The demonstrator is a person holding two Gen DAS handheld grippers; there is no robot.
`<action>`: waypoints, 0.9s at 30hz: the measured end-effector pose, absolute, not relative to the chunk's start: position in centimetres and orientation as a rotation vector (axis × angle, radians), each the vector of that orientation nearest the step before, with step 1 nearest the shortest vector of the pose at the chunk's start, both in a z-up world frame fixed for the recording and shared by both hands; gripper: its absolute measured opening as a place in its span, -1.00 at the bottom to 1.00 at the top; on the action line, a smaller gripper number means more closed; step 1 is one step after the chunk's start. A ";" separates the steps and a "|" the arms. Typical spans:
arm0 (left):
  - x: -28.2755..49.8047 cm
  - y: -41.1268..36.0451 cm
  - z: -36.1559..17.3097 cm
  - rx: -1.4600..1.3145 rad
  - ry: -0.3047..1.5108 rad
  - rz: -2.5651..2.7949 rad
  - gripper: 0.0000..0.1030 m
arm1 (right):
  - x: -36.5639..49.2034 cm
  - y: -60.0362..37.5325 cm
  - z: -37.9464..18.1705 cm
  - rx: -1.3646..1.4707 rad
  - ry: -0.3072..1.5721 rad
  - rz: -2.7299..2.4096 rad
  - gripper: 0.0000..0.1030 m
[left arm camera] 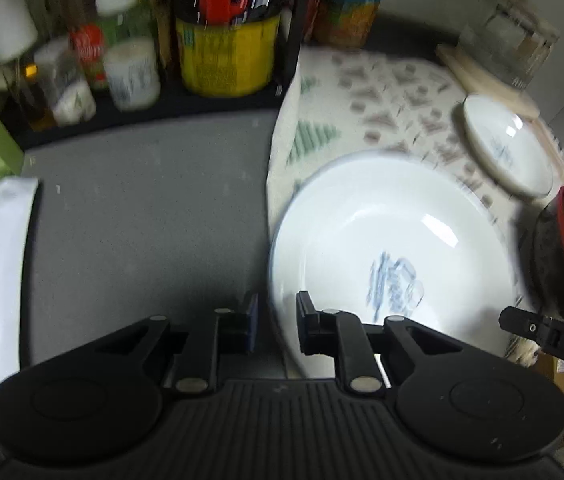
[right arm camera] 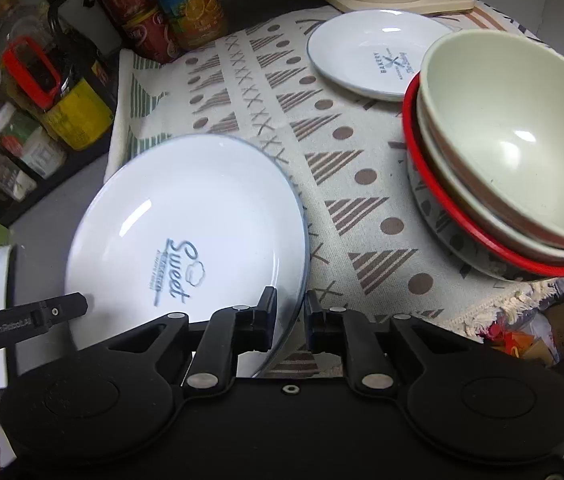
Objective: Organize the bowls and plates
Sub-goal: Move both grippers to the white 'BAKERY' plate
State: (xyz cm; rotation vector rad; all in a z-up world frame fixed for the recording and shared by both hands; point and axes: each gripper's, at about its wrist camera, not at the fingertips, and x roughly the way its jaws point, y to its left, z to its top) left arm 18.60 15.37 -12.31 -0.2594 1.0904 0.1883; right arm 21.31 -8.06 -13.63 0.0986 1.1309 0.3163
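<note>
Cloth, woven and triangle-printed, carries your glossy round "Sweet" plate; your right gripper and left gripper each pinch its rim. Smaller "BAKERY" plate sits beyond, beside stacked bowls.

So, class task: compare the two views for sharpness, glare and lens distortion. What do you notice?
Left wrist view: motion-blurred, the large plate print smeared, shelf jars soft. Right wrist view: sharper, "Sweet" readable on the large plate, with glare streaks there and in the top bowl. Both views: fisheye bending at the edges.
</note>
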 end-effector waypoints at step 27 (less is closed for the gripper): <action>32.4 7.8 -7.7 -0.240 0.970 -0.035 0.28 | 32.4 -15.8 -3.2 0.325 0.866 0.151 0.55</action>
